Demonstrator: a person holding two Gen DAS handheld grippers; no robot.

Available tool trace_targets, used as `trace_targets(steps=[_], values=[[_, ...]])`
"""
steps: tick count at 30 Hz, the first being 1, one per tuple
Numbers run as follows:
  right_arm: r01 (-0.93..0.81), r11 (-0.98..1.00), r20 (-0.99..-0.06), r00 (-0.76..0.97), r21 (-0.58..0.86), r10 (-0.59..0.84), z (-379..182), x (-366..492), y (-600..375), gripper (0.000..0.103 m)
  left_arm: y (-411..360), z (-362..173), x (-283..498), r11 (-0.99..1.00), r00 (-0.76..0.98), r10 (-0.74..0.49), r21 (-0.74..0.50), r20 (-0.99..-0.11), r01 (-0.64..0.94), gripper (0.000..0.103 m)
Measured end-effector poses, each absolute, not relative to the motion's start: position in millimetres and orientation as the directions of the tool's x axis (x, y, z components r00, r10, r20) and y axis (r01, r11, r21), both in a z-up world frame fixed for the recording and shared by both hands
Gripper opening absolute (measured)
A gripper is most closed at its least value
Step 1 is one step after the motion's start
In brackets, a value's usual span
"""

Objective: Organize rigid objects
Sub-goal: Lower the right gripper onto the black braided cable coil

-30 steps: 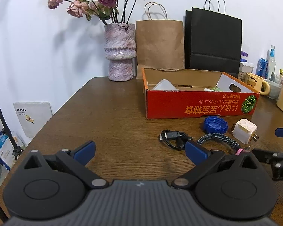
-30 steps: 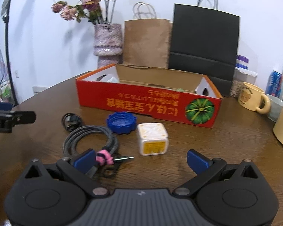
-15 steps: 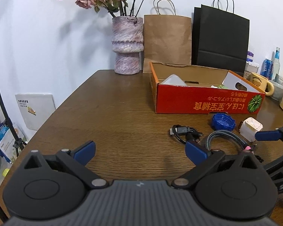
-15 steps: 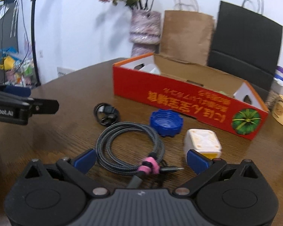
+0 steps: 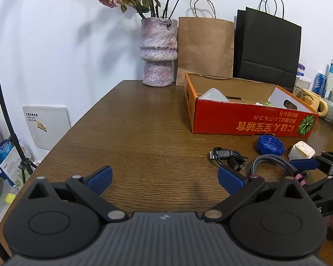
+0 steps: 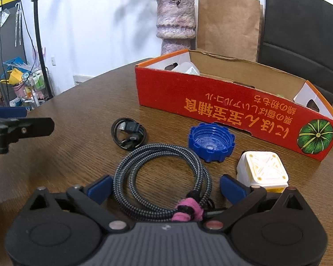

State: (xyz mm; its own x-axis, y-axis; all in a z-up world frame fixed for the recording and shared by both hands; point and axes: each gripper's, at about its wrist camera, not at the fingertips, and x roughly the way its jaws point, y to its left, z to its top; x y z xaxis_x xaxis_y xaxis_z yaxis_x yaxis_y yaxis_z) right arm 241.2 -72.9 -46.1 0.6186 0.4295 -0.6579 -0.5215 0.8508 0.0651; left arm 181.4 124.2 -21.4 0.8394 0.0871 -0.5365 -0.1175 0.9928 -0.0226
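A coiled grey braided cable [image 6: 166, 150] with a pink tie lies on the wooden table. My right gripper [image 6: 165, 188] straddles its near part, jaws closing; the pads do not clamp it. A white charger cube [image 6: 263, 170] sits just right of the right finger. A blue screw cap [image 6: 211, 141] and a small black cable [image 6: 128, 133] lie beyond. Behind them stands the red cardboard box [image 6: 222, 110] with a few items inside. My left gripper [image 5: 164, 177] hangs open over bare table, left of the black cable [image 5: 227, 156]. The right gripper's fingers [image 5: 304, 164] show at that view's right edge.
A stone vase [image 5: 158, 53] of dried roses, a brown paper bag [image 5: 205, 48] and a black paper bag [image 5: 267, 48] stand behind the box. A yellow mug [image 5: 310, 102] and bottles are at the far right. The table's left edge [image 5: 77, 128] drops to floor clutter.
My right gripper swung left from facing the charger cube to straddle the braided cable, and its jaws narrowed a little. The left gripper stayed open and barely moved.
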Motion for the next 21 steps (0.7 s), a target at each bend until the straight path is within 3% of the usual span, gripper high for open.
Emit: trace_targets(steps=[21], values=[[-0.465,0.881,-0.519,0.733,0.090,0.440,-19.3,223.0,-105.5,0.088,127.2,-29.3,192.6,0.986,0.807,0.133,-0.008,-0.576,-0.168,0.103]])
